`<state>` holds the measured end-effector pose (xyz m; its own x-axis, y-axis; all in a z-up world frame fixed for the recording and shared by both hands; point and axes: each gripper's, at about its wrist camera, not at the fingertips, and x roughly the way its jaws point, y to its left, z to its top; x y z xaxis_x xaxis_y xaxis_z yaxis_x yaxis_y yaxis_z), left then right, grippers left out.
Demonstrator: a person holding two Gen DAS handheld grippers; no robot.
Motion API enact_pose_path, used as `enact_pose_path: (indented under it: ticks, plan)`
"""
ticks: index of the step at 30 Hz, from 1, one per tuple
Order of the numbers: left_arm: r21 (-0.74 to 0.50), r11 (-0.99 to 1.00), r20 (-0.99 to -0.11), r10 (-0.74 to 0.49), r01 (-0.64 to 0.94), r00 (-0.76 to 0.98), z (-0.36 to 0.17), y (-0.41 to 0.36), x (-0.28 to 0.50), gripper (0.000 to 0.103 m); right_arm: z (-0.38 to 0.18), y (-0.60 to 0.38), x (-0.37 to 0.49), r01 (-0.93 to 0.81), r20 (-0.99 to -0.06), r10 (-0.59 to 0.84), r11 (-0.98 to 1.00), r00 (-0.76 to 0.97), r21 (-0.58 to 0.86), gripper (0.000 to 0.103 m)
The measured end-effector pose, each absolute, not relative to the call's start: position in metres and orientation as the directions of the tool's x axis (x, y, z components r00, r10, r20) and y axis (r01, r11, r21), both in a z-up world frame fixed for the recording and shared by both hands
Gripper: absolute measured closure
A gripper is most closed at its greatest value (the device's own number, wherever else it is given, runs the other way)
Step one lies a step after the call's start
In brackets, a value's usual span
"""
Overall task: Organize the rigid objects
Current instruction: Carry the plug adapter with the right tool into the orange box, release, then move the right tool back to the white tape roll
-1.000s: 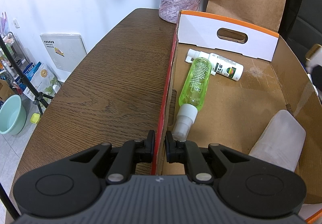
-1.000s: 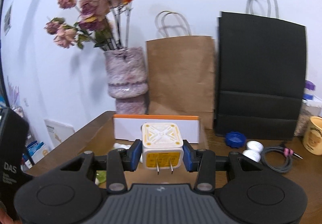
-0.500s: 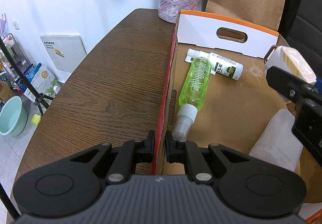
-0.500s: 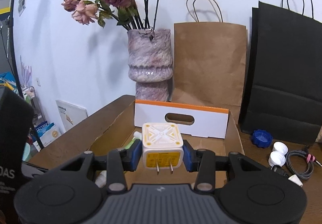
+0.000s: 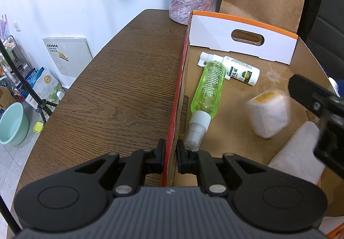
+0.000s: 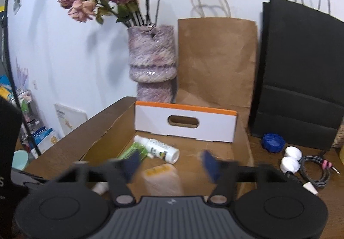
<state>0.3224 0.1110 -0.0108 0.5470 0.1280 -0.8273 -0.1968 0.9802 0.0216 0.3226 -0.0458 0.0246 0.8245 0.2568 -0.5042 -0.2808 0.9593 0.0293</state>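
Observation:
My left gripper (image 5: pixel 171 158) is shut on the red left wall of the cardboard box (image 5: pixel 175 97) and holds it in place. Over the box, my right gripper (image 6: pixel 169 164) has its jaws opening wide, and nothing is pressed between them. A white and yellow plug charger (image 5: pixel 268 114) (image 6: pixel 162 178), blurred with motion, is falling free below the pads onto the box floor. Inside lie a green spray bottle (image 5: pixel 207 97), a white labelled bottle (image 5: pixel 238 70) and a frosted white bottle (image 5: pixel 298 153).
A pink vase (image 6: pixel 151 62) with dried flowers, a brown paper bag (image 6: pixel 217 60) and a black paper bag (image 6: pixel 301 75) stand behind the box. Right of the box are a blue cap (image 6: pixel 272 142), two white caps (image 6: pixel 290 158) and a coiled cable (image 6: pixel 316 169).
The right gripper, shut on the charger before, has spread its jaws and let it go; the charger has dropped into the box. The left gripper has kept its hold on the box wall.

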Motion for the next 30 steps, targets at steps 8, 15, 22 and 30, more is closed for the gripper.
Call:
enact_pose_path:
  ticks: [8,15,22,30]
  plan:
    - [0.022,0.98,-0.827,0.128,-0.196,0.547,-0.011,0.111,0.322,0.092,0.027,-0.056,0.325,-0.238,-0.496,0.223,0.971,0.839,0.035,0.0]
    - [0.021,0.98,-0.827,0.128,-0.197,0.547,-0.011,0.111,0.322,0.092,0.026,-0.055,0.325,-0.238,-0.499,0.222,0.971,0.838,0.032,0.0]
    - [0.022,0.98,-0.827,0.128,-0.196,0.547,-0.011,0.111,0.322,0.092,0.031,-0.06,0.323,-0.24,-0.487,0.227,0.97,0.844,0.035,0.0]
    - [0.021,0.98,-0.828,0.127,-0.196,0.547,-0.011,0.111,0.323,0.092,0.041,-0.109,0.325,-0.161,-0.464,0.177,0.984,0.868,0.075,0.0]
